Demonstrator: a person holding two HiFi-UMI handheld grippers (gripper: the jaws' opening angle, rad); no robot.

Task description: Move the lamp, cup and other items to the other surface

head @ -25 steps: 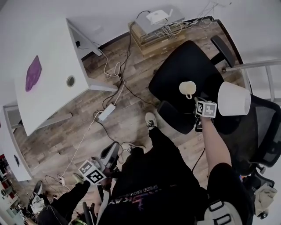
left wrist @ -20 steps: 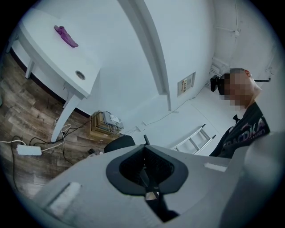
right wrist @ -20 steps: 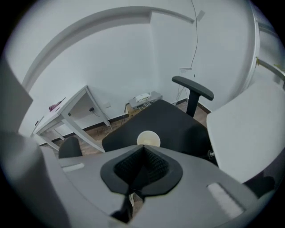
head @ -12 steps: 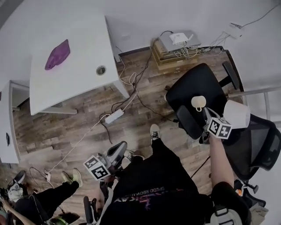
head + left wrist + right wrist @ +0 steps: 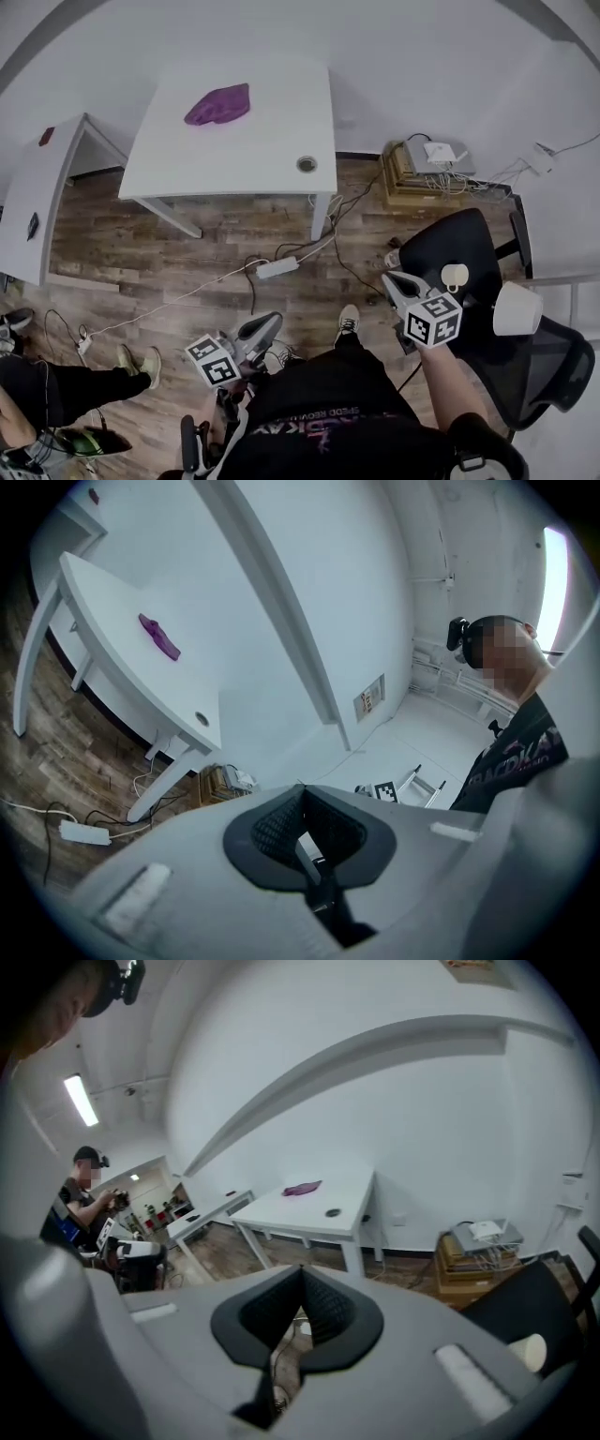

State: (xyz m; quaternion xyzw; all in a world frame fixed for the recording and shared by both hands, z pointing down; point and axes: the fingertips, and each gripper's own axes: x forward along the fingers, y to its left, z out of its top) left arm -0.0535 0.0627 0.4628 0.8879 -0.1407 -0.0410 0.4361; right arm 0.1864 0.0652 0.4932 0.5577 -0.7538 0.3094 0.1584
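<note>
- Right tool [image 5: 390, 279], at the near right, has its jaws pressed together on nothing.
- Left tool [image 5: 270, 323], near the centre, is closed and empty too.
- One cup [image 5: 455, 276] stands mouth-up on the black chair [image 5: 441, 246], just right of the right tool, with its handle turned to the near side.
- One lamp [image 5: 517, 309] sits right of the cup; its white shade hides the base, so its axis is hard to read.
- Far off, the white table [image 5: 272, 141] carries one purple item [image 5: 217, 103].
</note>
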